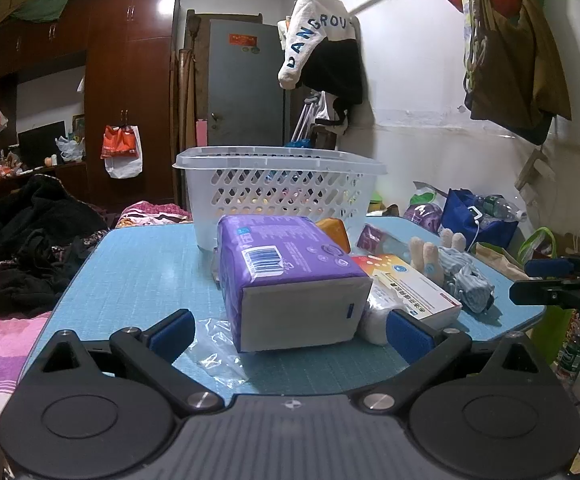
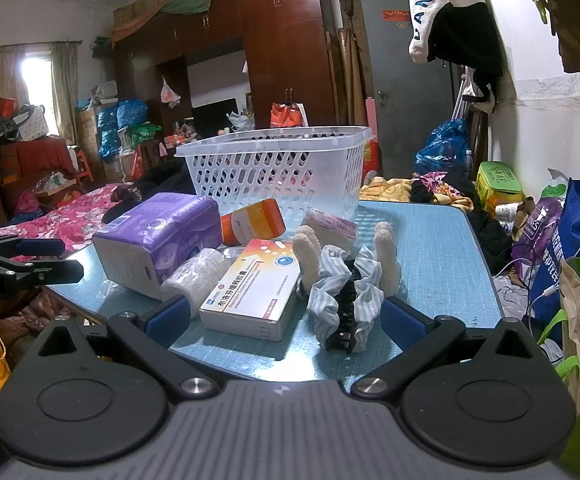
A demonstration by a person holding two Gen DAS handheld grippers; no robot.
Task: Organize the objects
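A white plastic basket [image 1: 279, 190] [image 2: 277, 172] stands at the far side of the blue table [image 1: 141, 272] [image 2: 430, 256]. In front of it lie a purple tissue pack [image 1: 290, 276] [image 2: 157, 236], an orange bottle [image 2: 251, 222] [image 1: 334, 232], a white and orange medicine box [image 2: 253, 292] [image 1: 406, 284], a clear wrapped roll [image 2: 193, 272] and a plush toy in striped cloth [image 2: 346, 276] [image 1: 450, 264]. My left gripper [image 1: 290, 334] is open, its fingers on either side of the tissue pack's near end. My right gripper [image 2: 285, 318] is open near the medicine box and the toy.
A crumpled clear wrapper [image 1: 217, 344] lies by the tissue pack. A bed with dark clothes [image 1: 29, 248] is left of the table. Bags [image 2: 562, 240] crowd the floor at the right. Clothes hang on the wall [image 1: 322, 44].
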